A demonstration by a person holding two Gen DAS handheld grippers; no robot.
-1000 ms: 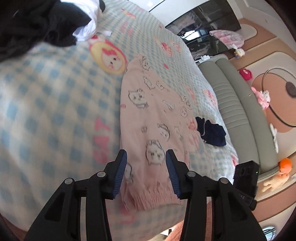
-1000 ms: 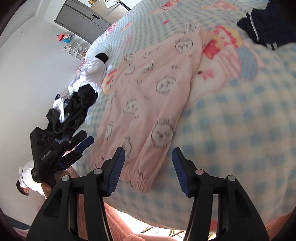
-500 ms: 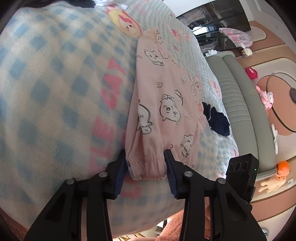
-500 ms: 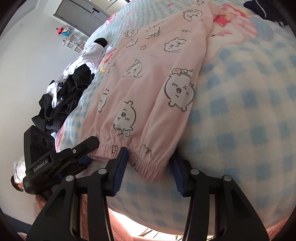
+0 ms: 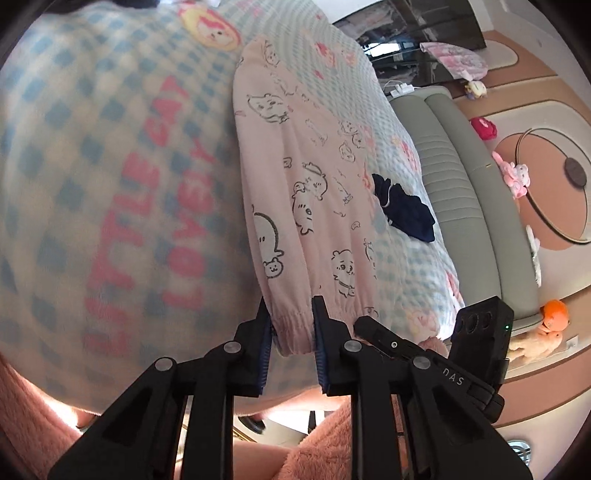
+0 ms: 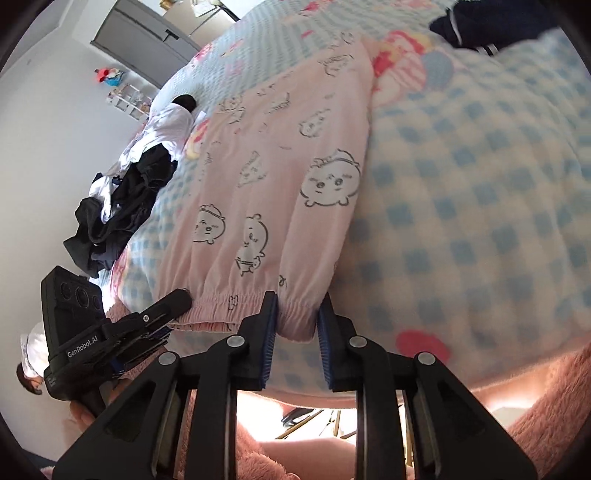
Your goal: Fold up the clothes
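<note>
Pink pyjama trousers with cartoon animal prints (image 5: 295, 177) lie stretched along a blue-checked blanket (image 5: 110, 166) on the bed. My left gripper (image 5: 291, 332) is shut on the left end of the elastic hem at the bed's near edge. My right gripper (image 6: 295, 321) is shut on the right end of the same hem (image 6: 258, 192). Each gripper shows in the other's view: the right one (image 5: 391, 343) beside the left, the left one (image 6: 147, 317) beside the right.
A dark navy garment (image 5: 406, 214) lies on the bed right of the trousers, also in the right wrist view (image 6: 465, 22). A pile of black and white clothes (image 6: 129, 192) sits at the far left. A grey-green sofa (image 5: 461, 192) runs beside the bed.
Both grippers came down to the trouser hem at the bed's edge and closed on it; a second ago both were open above the cloth.
</note>
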